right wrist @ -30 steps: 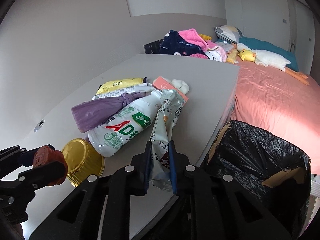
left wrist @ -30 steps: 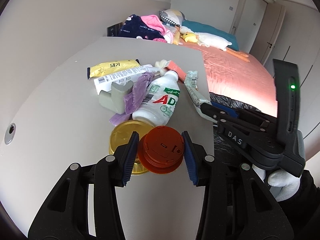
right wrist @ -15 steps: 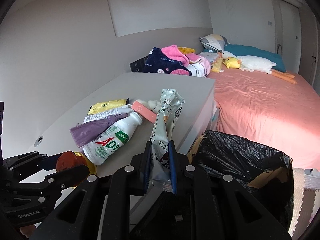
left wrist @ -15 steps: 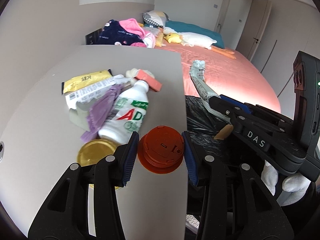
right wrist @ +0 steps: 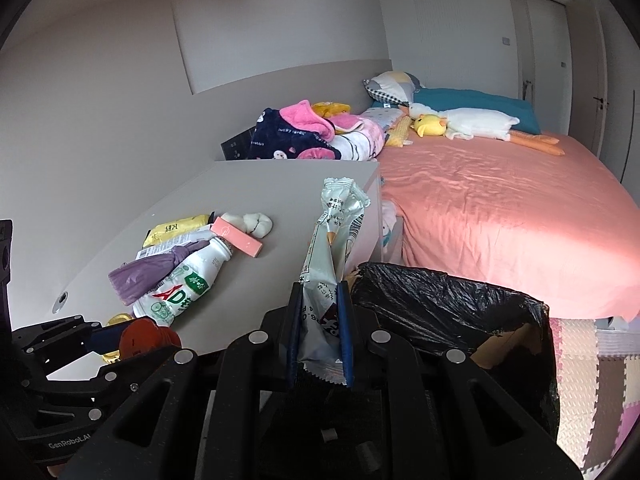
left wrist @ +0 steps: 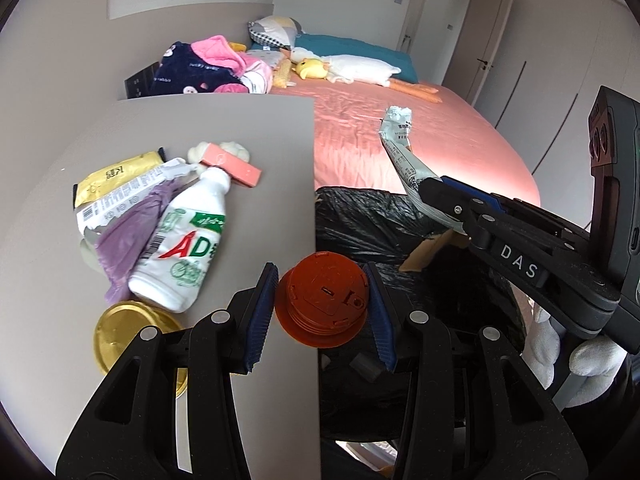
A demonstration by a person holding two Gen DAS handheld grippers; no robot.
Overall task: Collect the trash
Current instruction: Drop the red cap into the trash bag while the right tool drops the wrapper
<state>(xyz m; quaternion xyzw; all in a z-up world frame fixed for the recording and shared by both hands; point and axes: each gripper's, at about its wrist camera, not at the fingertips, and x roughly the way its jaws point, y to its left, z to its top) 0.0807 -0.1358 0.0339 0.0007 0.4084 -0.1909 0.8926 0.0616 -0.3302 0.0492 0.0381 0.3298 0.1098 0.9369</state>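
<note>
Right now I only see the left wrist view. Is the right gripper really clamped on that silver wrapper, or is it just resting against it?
Observer: Clamped. In the right wrist view, the right gripper presses the silver wrapper from both sides, and the wrapper's crimped end pokes out behind the pads.
Operator: Is the bin open?
Observer: Yes. The black-lined bin has its mouth wide open, below and to the right of the wrapper in that view.
Operator: What's on the floor past the bin?
Observer: Pastel foam mats, between the bin and the bed.
</note>
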